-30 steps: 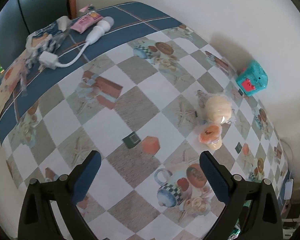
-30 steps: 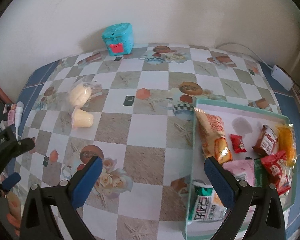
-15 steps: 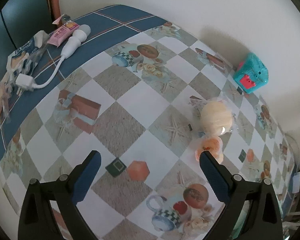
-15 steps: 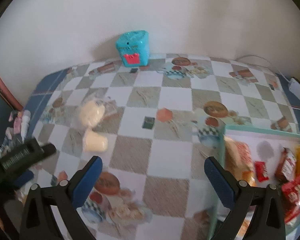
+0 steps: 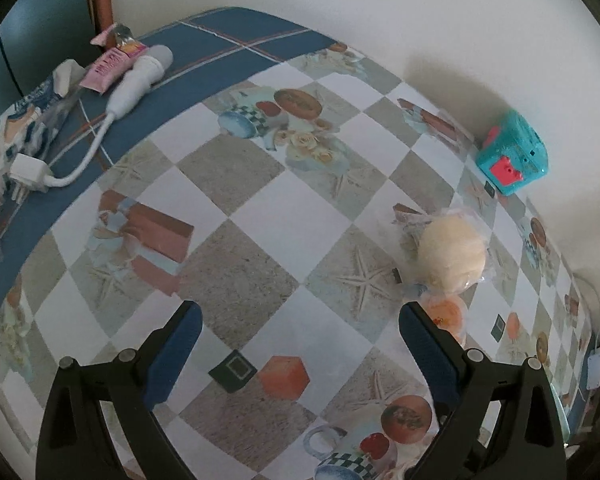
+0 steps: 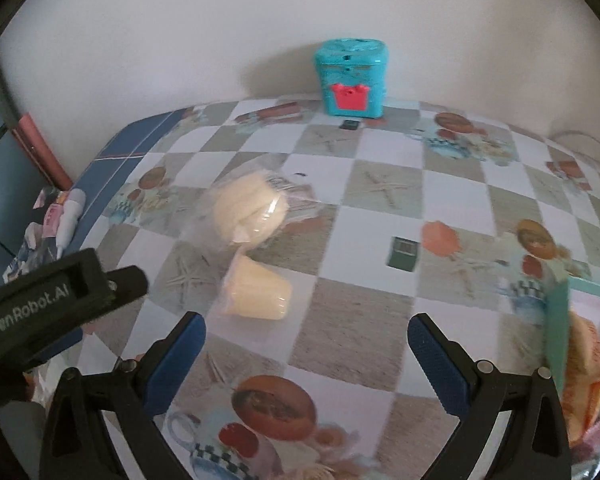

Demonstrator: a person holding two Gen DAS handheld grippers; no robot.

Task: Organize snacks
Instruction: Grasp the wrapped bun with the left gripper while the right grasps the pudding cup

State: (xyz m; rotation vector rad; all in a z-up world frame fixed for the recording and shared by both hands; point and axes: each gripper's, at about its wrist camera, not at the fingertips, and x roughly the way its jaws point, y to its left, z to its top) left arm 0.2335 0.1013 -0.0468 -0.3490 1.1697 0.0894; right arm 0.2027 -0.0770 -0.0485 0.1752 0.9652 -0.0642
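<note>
- Soft, even daylight; the turquoise plastic box (image 6: 352, 78) casts a faint shadow leftward on the white wall (image 6: 260, 20).
- Fisheye bending, dark vignetted corners.
- Right wrist view slightly motion-blurred.

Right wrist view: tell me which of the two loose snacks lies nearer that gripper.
The jelly cup, tipped on its side just ahead of the right gripper. The wrapped bun lies beyond it, toward the wall.

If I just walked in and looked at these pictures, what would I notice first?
Probably the bright teal box with the red front, standing at the back of the table against the white wall. Next, the pale round bun in clear wrap with a small jelly cup just in front of it, out on the checkered tablecloth. Both grippers, left gripper and right gripper, hang open above the table.
</note>
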